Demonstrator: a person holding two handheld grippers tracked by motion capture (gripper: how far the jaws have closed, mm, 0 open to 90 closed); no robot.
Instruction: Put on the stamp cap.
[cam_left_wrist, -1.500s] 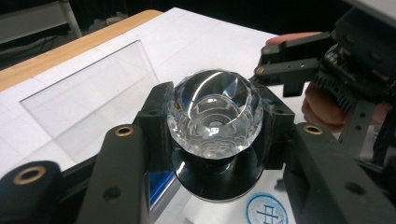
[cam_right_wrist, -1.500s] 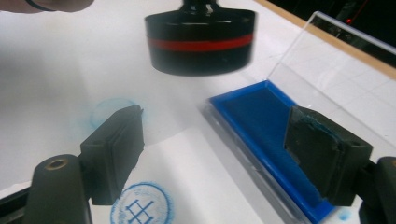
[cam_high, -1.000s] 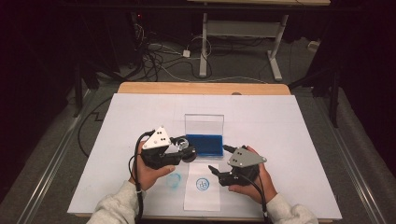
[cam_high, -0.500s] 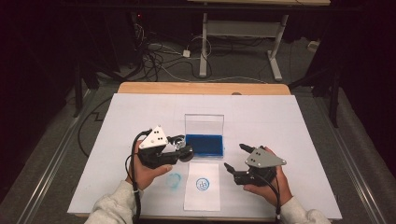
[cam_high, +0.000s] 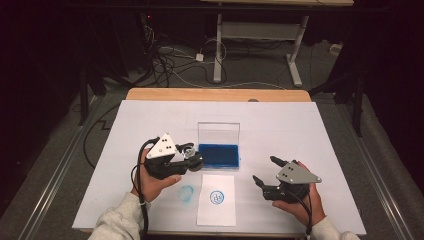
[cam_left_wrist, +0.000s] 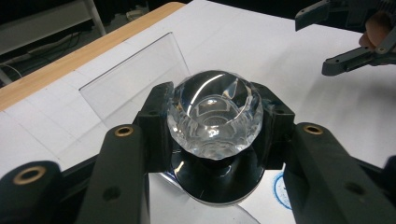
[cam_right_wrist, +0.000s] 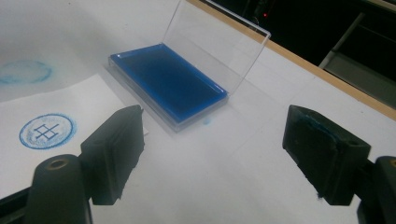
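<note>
The left gripper (cam_high: 187, 159) was closed on the stamp (cam_left_wrist: 215, 116), its jaws pressed on both sides of the clear, faceted knob. The stamp was held low over the table (cam_high: 310, 130), at about 9 o'clock from the ink pad (cam_high: 219, 155), just beside it. The black round base (cam_left_wrist: 212, 179) of the stamp was seen under the knob in the left gripper view.

The right gripper (cam_high: 264, 172) was open wide and nothing was between its jaws. It was held apart, at about 4 o'clock from the pad.

The pad was open, its clear lid (cam_right_wrist: 217, 44) standing upright at the far edge. At 6 o'clock from the pad a paper (cam_high: 216, 200) lay with one blue round print (cam_right_wrist: 46, 130) on it. A blue smear (cam_high: 186, 192) was seen on the table at 9 o'clock from the paper.

The stamp was judged stiff, rather light and smooth. The knob looked slippery and perhaps breakable, so a firm but not hard grip on its widest part, as here, seemed best.
</note>
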